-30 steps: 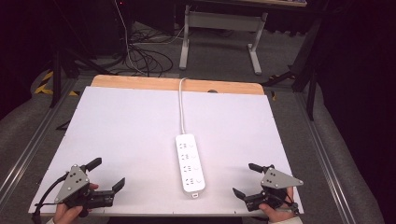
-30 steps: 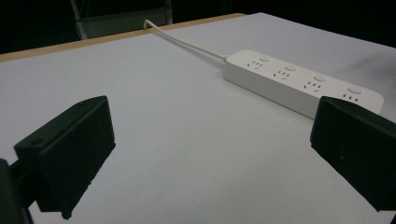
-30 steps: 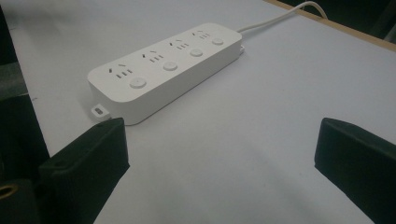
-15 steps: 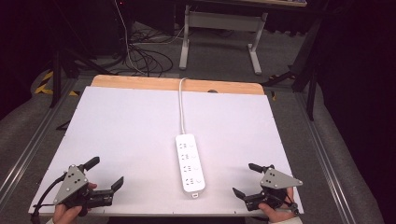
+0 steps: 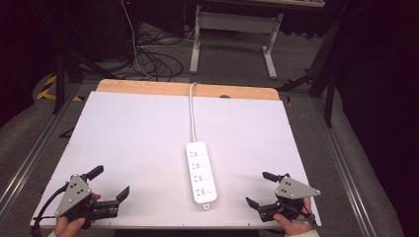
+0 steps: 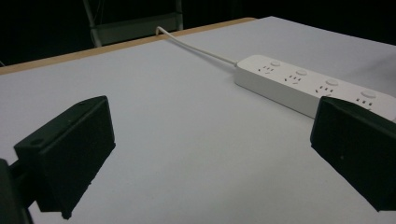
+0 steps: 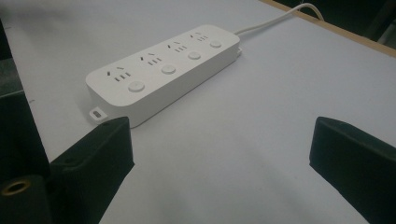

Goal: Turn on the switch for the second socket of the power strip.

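Left claw at 7 o'clock and right claw at 5 o'clock both sit wide open, empty, unchanged from a second ago. We see the white four-socket plastic power strip untouched between them on the white counter; nothing started.

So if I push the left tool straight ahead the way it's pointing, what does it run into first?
Most likely the power strip. In the left gripper view, the open left tool looks along bare white table toward the strip's near half. Depth is unclear; it might only catch the jaw nearer the strip.
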{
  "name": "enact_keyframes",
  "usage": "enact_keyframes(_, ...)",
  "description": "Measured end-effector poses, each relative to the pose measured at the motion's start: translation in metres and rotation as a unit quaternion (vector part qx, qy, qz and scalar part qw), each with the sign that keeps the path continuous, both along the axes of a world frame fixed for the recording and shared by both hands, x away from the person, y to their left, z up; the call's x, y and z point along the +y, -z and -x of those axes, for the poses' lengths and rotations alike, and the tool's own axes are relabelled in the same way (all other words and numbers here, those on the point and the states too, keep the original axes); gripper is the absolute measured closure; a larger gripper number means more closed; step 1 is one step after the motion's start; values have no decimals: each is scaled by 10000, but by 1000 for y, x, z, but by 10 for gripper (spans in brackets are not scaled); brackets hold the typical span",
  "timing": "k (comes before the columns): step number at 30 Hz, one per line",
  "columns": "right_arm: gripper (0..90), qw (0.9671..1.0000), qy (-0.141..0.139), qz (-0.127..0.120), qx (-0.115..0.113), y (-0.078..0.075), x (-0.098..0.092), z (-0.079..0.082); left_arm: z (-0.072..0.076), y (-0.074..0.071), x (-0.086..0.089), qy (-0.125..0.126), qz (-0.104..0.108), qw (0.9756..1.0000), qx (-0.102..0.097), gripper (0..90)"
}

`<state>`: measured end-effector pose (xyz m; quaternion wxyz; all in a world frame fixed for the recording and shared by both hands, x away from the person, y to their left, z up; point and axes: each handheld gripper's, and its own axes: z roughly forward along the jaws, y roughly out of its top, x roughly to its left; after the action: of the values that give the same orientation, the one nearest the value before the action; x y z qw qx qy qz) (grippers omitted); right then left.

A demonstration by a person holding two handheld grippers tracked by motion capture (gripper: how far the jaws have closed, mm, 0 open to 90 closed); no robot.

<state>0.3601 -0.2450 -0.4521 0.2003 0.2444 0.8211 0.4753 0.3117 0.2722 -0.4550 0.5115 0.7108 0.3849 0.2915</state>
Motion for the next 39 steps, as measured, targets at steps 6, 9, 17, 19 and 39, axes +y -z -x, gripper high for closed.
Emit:
enact_keyframes(6,74,9999,13,136,23,-9,6,-2,0,1,0,-70,-49,10000,7,5)
enact_keyframes(9,97,9998,-52,137,93,-15,11,-5,0,1,0,-76,-49,10000,10,5)
enact_keyframes(17,124,9997,-141,66,189,-31,27,-20,0,1,0,-54,-57,10000,2,5)
enact_keyframes(19,127,9996,-185,84,194,-33,33,-24,0,1,0,-60,-64,10000,4,5)
enact_keyframes(39,153,9982,-430,354,222,-48,77,-52,0,0,1,-60,-60,10000,0,5)
